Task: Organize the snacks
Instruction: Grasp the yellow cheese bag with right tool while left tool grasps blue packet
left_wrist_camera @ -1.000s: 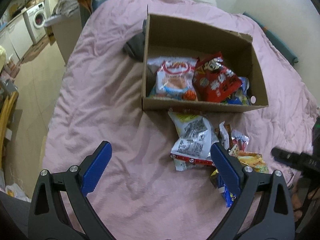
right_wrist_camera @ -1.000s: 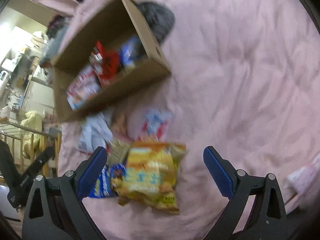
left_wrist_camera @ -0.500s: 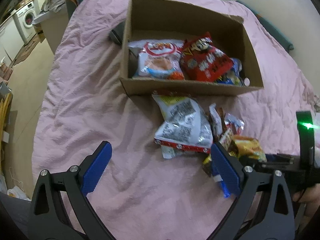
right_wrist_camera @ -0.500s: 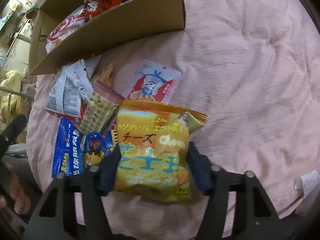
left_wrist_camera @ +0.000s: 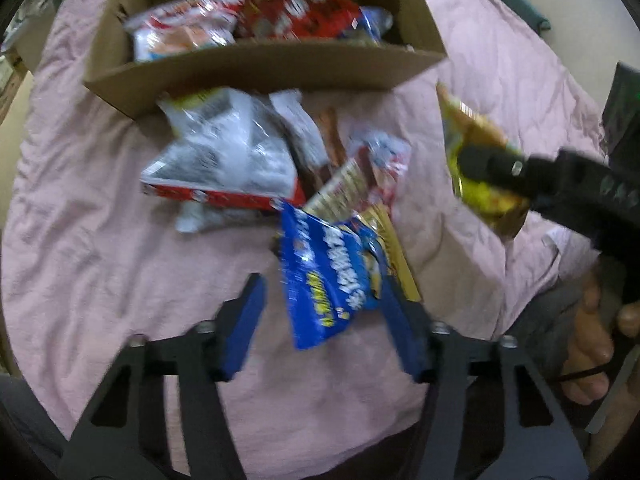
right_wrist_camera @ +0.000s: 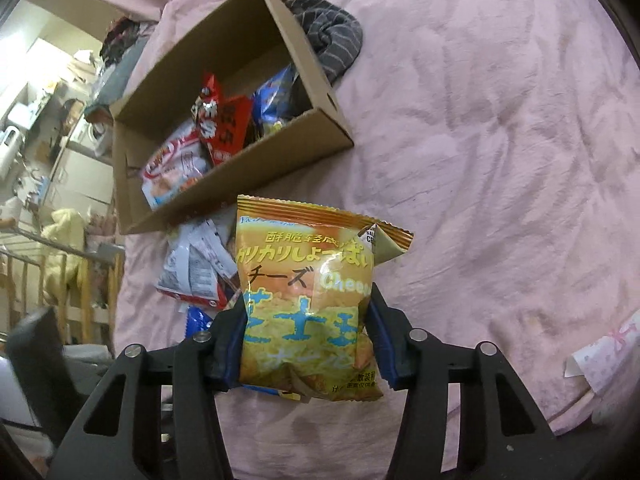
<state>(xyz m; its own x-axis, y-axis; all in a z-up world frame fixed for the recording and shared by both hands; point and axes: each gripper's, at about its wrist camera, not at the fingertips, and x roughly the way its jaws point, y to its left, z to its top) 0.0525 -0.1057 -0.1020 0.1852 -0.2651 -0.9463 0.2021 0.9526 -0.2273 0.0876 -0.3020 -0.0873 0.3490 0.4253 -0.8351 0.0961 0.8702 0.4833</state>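
Observation:
My right gripper point(right_wrist_camera: 308, 324) is shut on a yellow cheese snack bag point(right_wrist_camera: 308, 300) and holds it above the bed; the bag also shows in the left wrist view point(left_wrist_camera: 476, 156). My left gripper point(left_wrist_camera: 324, 312) is open around a blue snack bag point(left_wrist_camera: 324, 276), with its fingers on either side and a gap at the left finger. A pile of loose snack packets point(left_wrist_camera: 240, 160) lies in front of a cardboard box point(left_wrist_camera: 260, 68). The box point(right_wrist_camera: 224, 184) holds red, white and blue bags.
Everything lies on a pink blanket point(right_wrist_camera: 480, 160) covering a bed. A grey striped cloth point(right_wrist_camera: 332, 36) lies behind the box. A pale printed packet point(right_wrist_camera: 604, 360) lies at the right edge. Furniture and the bed edge are to the left.
My right gripper has lifted the yellow bag off the pile. My left gripper has moved in low over the pile and its fingers have narrowed around the blue bag.

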